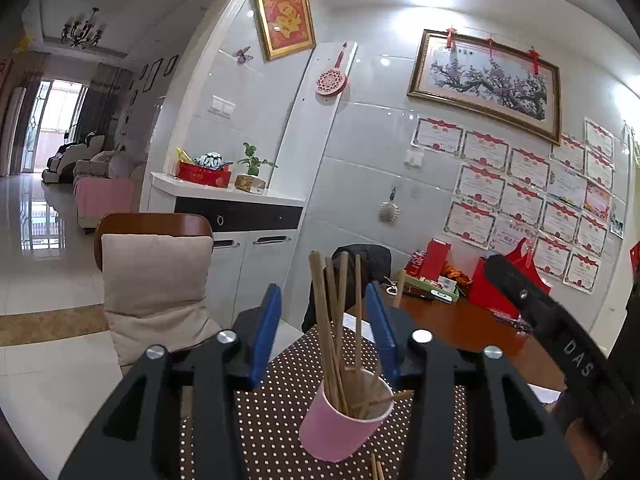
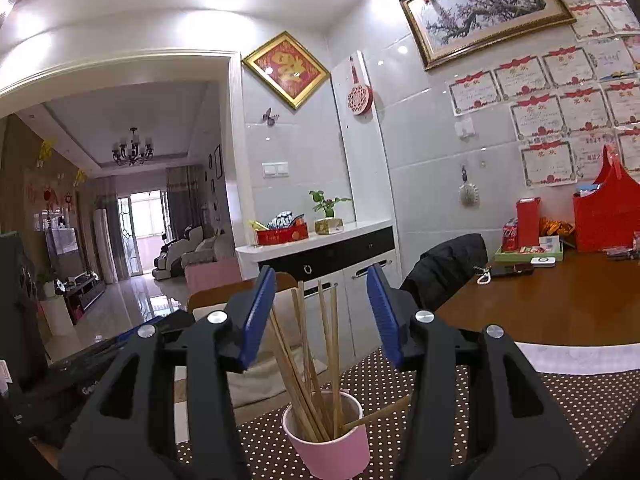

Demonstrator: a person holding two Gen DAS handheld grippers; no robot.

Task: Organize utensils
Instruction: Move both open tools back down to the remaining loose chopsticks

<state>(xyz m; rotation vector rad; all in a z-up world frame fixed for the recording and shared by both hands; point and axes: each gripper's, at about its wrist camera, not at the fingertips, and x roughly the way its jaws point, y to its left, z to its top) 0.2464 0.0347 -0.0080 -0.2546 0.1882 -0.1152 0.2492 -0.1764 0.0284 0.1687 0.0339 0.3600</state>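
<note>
A pink paper cup (image 1: 340, 424) stands on a brown dotted placemat (image 1: 276, 412) and holds several wooden chopsticks (image 1: 326, 320), mostly upright, with one leaning low over the rim. My left gripper (image 1: 324, 292) is open; its blue pads (image 1: 264, 336) flank the chopstick tops without touching them. The right wrist view shows the same cup (image 2: 328, 440) and chopsticks (image 2: 316, 344) between the spread pads of my right gripper (image 2: 322, 276), which is open and holds nothing. Two loose chopstick ends (image 1: 376, 468) lie on the mat in front of the cup. The right gripper's black body (image 1: 560, 332) crosses the left wrist view.
The mat lies on a brown wooden table (image 2: 560, 304). At its far side are a red basket (image 2: 606, 216), a red box (image 2: 528, 220), a cola can (image 2: 510, 234), a green tray (image 2: 528, 256) and keys (image 2: 484, 276). A cushioned chair (image 1: 156, 280) and a jacket-draped chair (image 2: 452, 264) stand beside it.
</note>
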